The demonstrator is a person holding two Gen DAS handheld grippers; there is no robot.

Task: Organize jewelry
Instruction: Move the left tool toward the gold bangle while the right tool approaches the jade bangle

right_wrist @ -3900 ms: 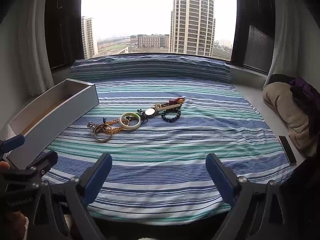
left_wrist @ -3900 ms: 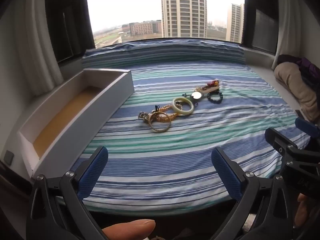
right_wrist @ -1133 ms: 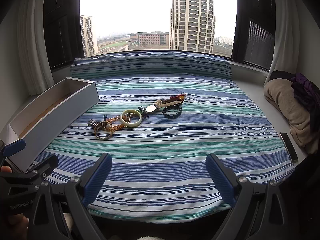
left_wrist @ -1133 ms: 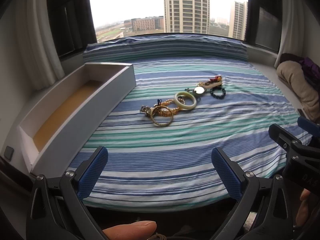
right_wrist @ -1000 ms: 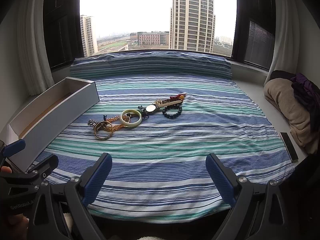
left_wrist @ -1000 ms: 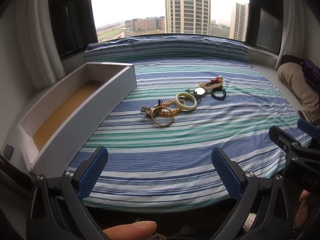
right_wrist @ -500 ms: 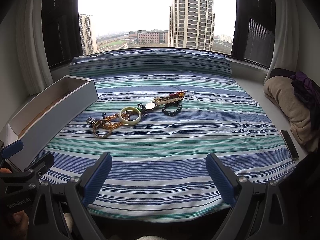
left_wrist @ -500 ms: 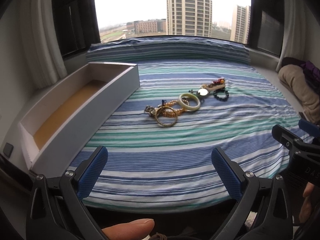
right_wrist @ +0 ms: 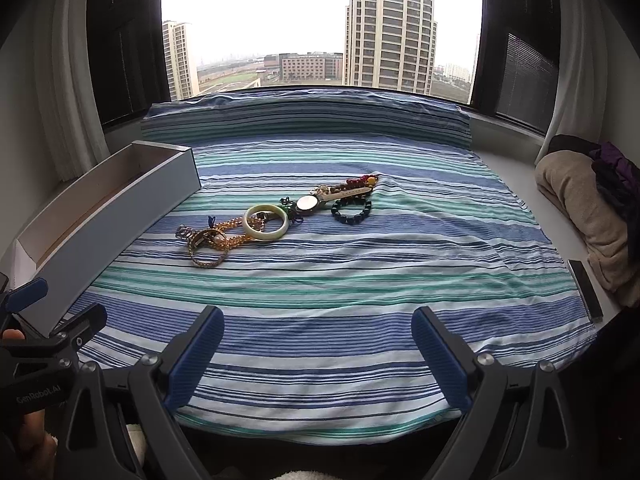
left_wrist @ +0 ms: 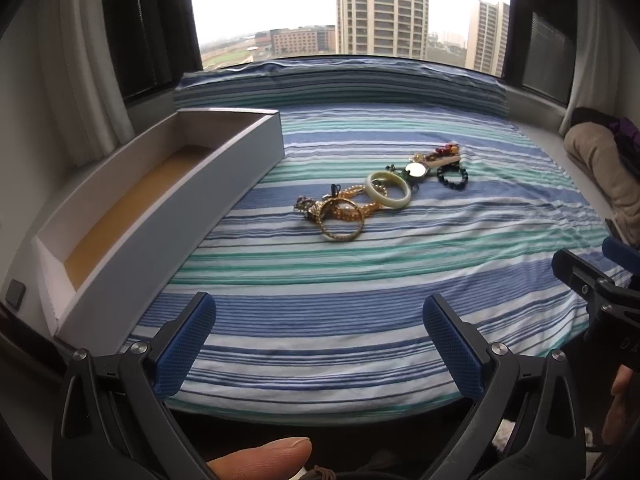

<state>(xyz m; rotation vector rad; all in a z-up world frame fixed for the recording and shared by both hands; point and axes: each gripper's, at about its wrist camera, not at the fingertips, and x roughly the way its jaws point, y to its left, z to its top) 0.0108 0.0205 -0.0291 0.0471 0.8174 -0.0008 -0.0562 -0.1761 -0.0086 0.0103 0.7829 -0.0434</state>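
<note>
Striped blue bedspread [right_wrist: 320, 292], jewelry pile [right_wrist: 276, 216] mid-bed, left claw [left_wrist: 320, 344] and right claw [right_wrist: 318, 352] spread wide, both empty

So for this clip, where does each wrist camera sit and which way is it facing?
Left wrist: on the left gripper, low at the bed's near edge, facing the window across the jewelry and the open tray; a thumb and the right gripper show.
Right wrist: on the right gripper, further right, same heading; the left gripper shows.
Shared: striped bedspread, tray, jewelry, window; both grippers open and empty.
</note>
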